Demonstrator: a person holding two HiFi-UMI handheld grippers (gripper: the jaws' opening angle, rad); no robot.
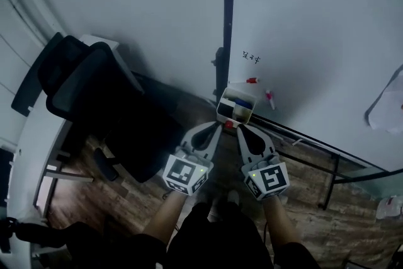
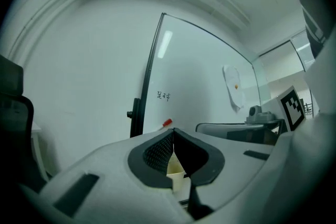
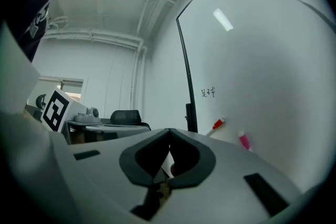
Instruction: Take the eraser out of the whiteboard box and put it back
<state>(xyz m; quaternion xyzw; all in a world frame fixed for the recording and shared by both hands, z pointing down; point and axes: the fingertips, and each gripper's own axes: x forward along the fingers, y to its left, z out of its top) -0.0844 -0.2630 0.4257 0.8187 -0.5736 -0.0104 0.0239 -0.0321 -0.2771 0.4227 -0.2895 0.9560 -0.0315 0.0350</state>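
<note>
Left claw (image 2: 173, 132) (mesh-textured pad (image 2: 157, 152)), rectangular box (image 1: 230, 115)

A black office chair (image 1: 94, 97) stands on wooden floor (image 1: 302, 198), left of a red-capped marker (image 1: 252, 80).

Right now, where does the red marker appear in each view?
Head view: red marker right of centre, on the whiteboard.
Left gripper view: red marker near the centre.
Right gripper view: red marker right of centre, low on the whiteboard.
Shared landmark: the small writing, just above it in every view.
</note>
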